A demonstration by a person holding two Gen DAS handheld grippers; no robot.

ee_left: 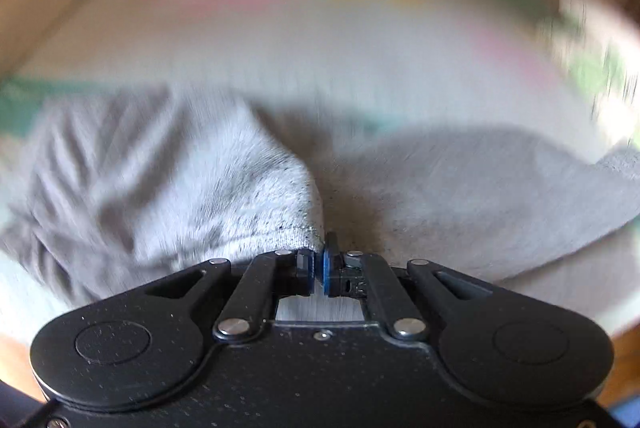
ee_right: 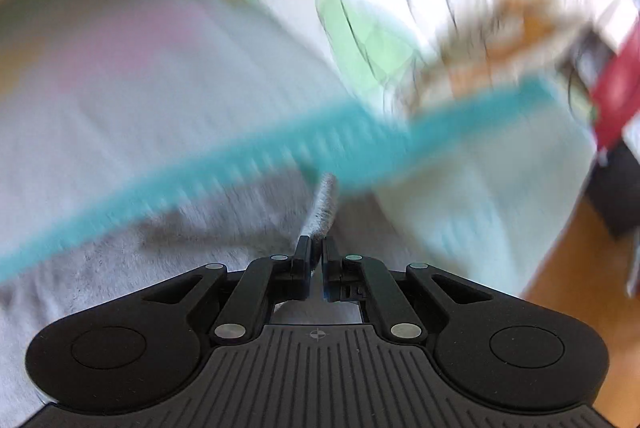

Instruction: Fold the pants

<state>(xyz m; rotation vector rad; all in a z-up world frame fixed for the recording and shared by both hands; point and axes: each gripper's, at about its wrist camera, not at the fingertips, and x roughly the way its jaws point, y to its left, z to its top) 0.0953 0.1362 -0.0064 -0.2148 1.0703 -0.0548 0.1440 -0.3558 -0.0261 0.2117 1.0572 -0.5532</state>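
Two grippers, each pinched on grey cloth. My left gripper [ee_left: 319, 266] clamps an edge of the pants [ee_left: 224, 184], which bunch up to its left and spread flat ahead to its right. My right gripper [ee_right: 317, 260] nips a thin fold of them, rising ahead, before a teal stripe [ee_right: 280, 152] on the bedsheet [ee_right: 140, 84].

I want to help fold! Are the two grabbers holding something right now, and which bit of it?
Yes. The left gripper and right gripper each pinch the edge of the soft grey fabric pants, bunched between closed jaws.
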